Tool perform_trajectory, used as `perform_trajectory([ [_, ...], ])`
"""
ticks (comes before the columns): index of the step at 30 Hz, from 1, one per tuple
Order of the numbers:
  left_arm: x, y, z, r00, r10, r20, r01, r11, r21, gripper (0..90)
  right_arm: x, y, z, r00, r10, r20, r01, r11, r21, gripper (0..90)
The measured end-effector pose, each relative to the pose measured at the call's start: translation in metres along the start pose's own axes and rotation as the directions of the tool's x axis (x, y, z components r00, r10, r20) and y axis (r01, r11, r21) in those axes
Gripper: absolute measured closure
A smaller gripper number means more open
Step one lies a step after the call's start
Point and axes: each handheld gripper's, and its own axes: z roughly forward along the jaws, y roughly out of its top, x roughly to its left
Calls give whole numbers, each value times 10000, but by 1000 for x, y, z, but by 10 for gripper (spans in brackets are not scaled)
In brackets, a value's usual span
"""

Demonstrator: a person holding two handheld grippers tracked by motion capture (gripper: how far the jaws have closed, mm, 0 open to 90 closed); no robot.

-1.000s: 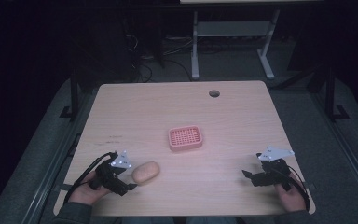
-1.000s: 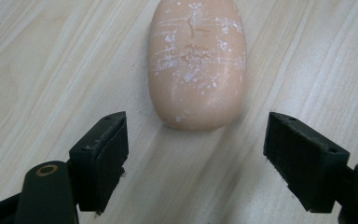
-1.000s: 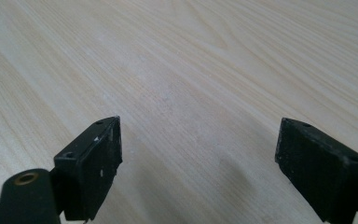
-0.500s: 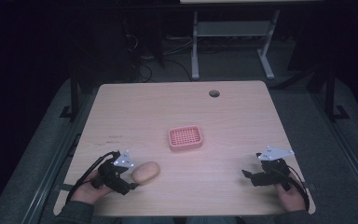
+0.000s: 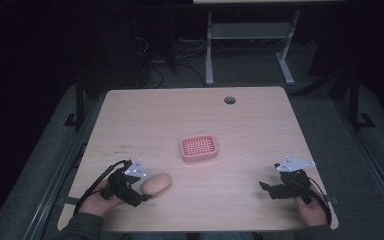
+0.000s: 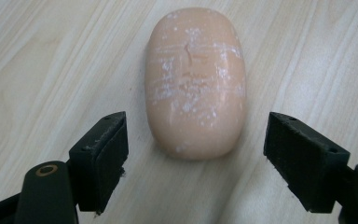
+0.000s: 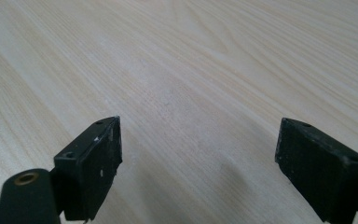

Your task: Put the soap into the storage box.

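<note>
- A peach-coloured oval bar of soap (image 6: pixel 196 84) lies flat on the light wooden table (image 5: pixel 260 125), near its front edge on the person's left side; in the high view it shows as a small tan lump (image 5: pixel 156 183).
- Its top face carries white scuff marks and a short crease, seen in the left gripper view.
- The left gripper (image 6: pixel 196 161) sits just behind the soap with its jaws spread wide, one on each side of the near end of the bar; neither jaw touches it, and bare wood shows in both gaps.
- In the high view the left gripper (image 5: pixel 139 192) rests at the table's front left, held by the person's left hand (image 5: pixel 100 199), with a black cable looping off behind it.
- A pink soap dish (image 5: pixel 199 148) with a grid of holes stands near the middle of the table, apart from the soap and farther from the person.
- The right gripper (image 7: pixel 198 163) is low over bare wood grain, its jaws also spread wide with nothing between them.
- In the high view the right gripper (image 5: pixel 271 186) lies at the front right, well apart from the soap, held by the right hand (image 5: pixel 312 207).
- A round cable hole (image 5: pixel 229 100) sits near the table's far edge.
- Beyond the table, the white legs of another desk (image 5: pixel 247 50) stand on the dark floor.
</note>
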Motion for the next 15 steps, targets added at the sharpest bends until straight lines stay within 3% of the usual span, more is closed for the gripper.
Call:
perform_trajectory([
  [15, 1, 14, 9, 9998, 169, 129, -170, 9998, 52, 219, 0, 0, -1, 10000, 48, 13, -48, 10000, -47, 142],
])
